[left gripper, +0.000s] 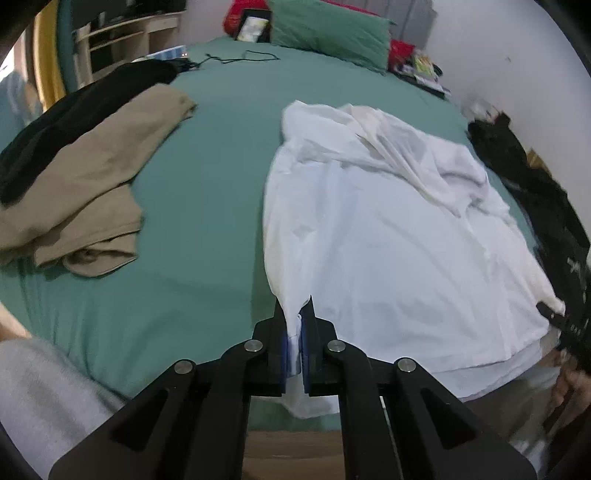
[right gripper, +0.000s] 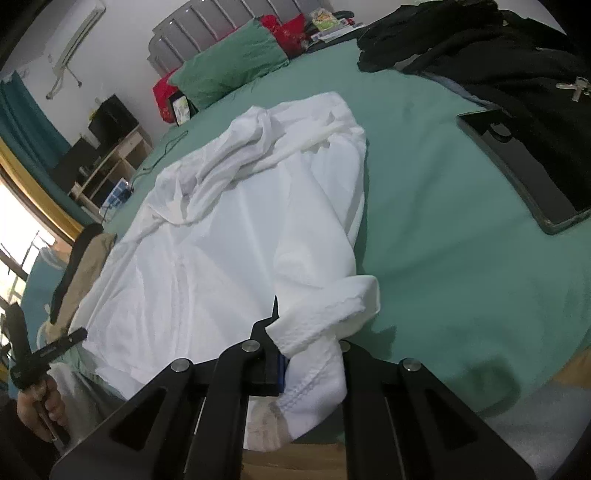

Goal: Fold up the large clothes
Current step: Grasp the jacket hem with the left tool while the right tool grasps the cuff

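The large white cotton garment (left gripper: 388,229) lies spread on the green-sheeted bed (left gripper: 207,206), its far end bunched into loose folds and its near hem hanging over the bed's near edge. The left gripper (left gripper: 294,332) has its jaws closed on a pinch of the near left hem; the cloth rises in a taut ridge from that pinch. The right gripper (right gripper: 295,343) has its jaws closed on the near right corner, where a thick rolled hem (right gripper: 332,310) bulges out beside them.

Judgement: the step in hand is lifting the near hem to carry it over towards the far end. Both corners should rise together and level, with the hem kept taut between them, so the fold line lands straight. The rolled right corner looks likely to slip or fold unevenly.

Open room: bare sheet lies to the left of the garment, before the tan folded garment (left gripper: 92,177). On the right, a dark flat tablet-like slab (right gripper: 524,173) and black clothing (right gripper: 498,51) lie near; the fold should stay clear of them. The green pillow (left gripper: 332,33) sits well beyond the far end.
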A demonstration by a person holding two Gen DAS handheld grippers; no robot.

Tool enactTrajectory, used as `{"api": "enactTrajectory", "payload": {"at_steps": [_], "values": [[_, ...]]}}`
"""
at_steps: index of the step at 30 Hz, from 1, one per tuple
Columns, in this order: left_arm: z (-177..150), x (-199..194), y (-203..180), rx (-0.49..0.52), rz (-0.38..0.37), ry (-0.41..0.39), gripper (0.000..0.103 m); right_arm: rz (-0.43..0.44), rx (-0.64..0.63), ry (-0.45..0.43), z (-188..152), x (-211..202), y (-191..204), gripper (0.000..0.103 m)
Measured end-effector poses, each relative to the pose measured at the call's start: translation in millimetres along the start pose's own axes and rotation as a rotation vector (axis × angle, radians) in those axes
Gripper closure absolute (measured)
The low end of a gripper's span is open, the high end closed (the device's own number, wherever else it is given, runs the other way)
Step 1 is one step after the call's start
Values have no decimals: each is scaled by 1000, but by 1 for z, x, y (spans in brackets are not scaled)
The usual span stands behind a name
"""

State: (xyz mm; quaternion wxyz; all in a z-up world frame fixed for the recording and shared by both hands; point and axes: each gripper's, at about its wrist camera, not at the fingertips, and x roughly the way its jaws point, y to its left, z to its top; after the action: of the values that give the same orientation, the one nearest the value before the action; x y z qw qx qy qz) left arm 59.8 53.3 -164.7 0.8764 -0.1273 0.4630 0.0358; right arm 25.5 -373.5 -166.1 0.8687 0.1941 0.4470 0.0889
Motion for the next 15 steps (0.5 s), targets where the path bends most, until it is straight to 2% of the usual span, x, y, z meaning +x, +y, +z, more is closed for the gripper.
{"api": "enactTrajectory", "payload": {"at_steps": [5, 11, 15], "values": [[-1, -13, 21, -93, -52, 5, 97, 12, 5, -14, -3, -10, 2, 95], [5, -36, 29, -106, -85, -30, 97, 33, 22, 14, 0, -9, -2, 95], [12, -60, 23, 1, -8, -141, 97, 38, 29, -23, 6, -25, -6, 95]]}}
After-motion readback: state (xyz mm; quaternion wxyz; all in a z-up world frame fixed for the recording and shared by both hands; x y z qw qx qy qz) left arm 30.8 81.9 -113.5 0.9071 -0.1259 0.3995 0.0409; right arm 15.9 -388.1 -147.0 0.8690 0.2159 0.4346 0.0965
